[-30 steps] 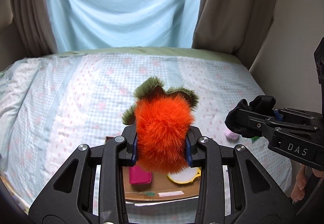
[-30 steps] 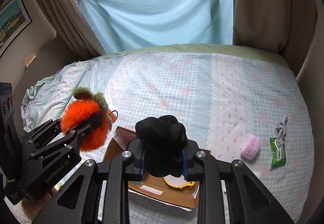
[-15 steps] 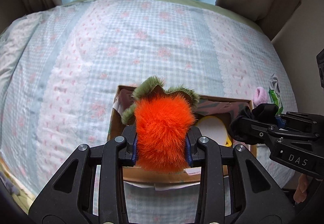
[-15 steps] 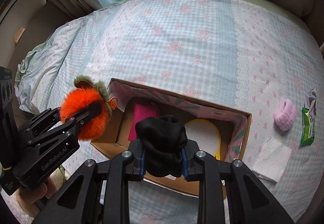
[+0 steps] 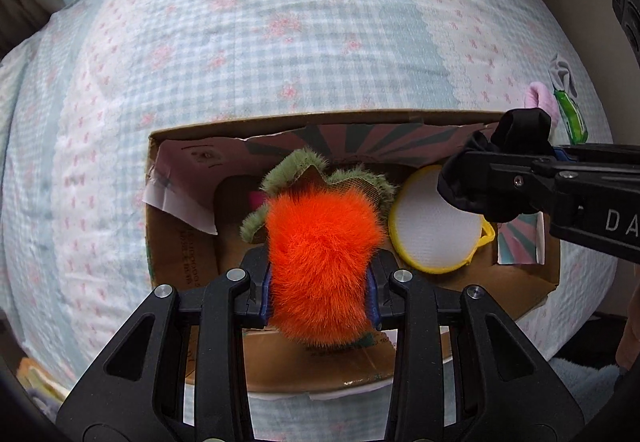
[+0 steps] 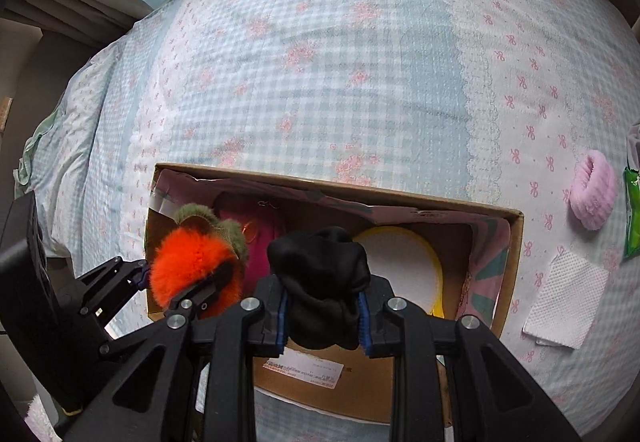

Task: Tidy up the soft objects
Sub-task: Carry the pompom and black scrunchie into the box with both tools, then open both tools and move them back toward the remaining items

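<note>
My left gripper (image 5: 319, 296) is shut on a fluffy orange plush with a green top (image 5: 320, 258), hanging over the open cardboard box (image 5: 280, 122) on the bed. That plush (image 6: 192, 266) and the left gripper (image 6: 176, 282) also show at the left of the right wrist view. My right gripper (image 6: 322, 312) is shut on a bundle of black cloth (image 6: 320, 282), above the box (image 6: 516, 250). The black cloth (image 5: 496, 178) shows at the right of the left wrist view. Inside the box lie a yellow-rimmed white round pad (image 5: 432, 226) and a pink item (image 6: 260, 242), partly hidden.
The box sits on a checked bedspread (image 6: 360, 62). To the right of it lie a pink fluffy ring (image 6: 592, 194), a white tissue square (image 6: 564, 302) and a green packet (image 6: 632, 214). A grey cloth scrap (image 5: 562, 72) lies by the packet.
Both grippers have come down and tipped steeply toward the box, each keeping its load. The window and curtains have left the view; the box now fills the lower middle.
</note>
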`<state>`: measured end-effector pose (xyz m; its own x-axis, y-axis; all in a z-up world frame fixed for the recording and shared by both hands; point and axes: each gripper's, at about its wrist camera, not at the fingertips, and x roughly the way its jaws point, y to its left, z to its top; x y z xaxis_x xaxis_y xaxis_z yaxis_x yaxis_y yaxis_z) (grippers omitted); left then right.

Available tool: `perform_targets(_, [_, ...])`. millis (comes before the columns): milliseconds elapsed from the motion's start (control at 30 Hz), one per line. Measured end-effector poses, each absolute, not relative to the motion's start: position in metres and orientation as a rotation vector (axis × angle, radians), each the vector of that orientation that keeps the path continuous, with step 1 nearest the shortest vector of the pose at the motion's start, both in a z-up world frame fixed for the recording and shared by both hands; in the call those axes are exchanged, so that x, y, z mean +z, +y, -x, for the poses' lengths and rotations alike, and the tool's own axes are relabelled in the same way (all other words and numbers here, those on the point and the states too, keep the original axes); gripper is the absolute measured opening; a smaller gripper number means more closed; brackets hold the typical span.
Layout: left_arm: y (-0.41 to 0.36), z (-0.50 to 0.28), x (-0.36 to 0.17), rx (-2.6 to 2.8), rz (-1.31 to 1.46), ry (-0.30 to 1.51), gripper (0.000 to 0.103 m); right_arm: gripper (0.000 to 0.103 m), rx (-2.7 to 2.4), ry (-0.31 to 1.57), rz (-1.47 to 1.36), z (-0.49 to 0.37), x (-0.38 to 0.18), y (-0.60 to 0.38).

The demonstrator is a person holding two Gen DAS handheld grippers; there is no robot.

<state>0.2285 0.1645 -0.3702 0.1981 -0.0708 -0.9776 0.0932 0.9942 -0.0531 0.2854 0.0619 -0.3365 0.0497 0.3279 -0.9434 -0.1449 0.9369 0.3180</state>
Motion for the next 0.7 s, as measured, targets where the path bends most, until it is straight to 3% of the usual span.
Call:
perform_targets(133, [0.161, -0.226, -0.378, -0.126, -0.065, 1.396, 0.03, 0.024, 0.363, 1.497, -0.159, -0.289, -0.343, 0.065])
perform_targets(200, [0.159, -0.224, -0.375, -0.154, -0.085, 1.392, 0.035, 0.025, 0.36, 1.489, -0.151, -0.291, -0.342, 0.066])
perform_targets(233, [0.157, -0.224, -0.372, -0.161, -0.103, 1.381, 0.056, 0.028, 0.362, 1.485, -0.145, -0.292, -0.343, 0.067])
perform_targets(267, [0.156, -0.223, -0.369, -0.163, -0.123, 1.37, 0.098, 0.046, 0.361, 1.482, -0.142, -0.293, -0.343, 0.068])
perform_targets(300, [0.155, -0.222, -0.367, -0.152, -0.144, 1.362, 0.101, 0.079, 0.35, 1.484, -0.142, -0.294, -0.345, 0.068])
perform_targets(333, [0.155, -0.22, -0.365, -0.152, -0.152, 1.35, 0.103, 0.095, 0.339, 1.485, -0.152, -0.294, -0.347, 0.066])
perform_targets(367, [0.156, -0.219, -0.366, -0.17, -0.141, 1.352, 0.103, 0.103, 0.346, 1.499, -0.172, -0.294, -0.349, 0.065])
perform_targets(700, [0.162, -0.214, -0.366, -0.15, -0.126, 1.383, 0.103, 0.103, 0.336, 1.502, -0.187, -0.284, -0.346, 0.057])
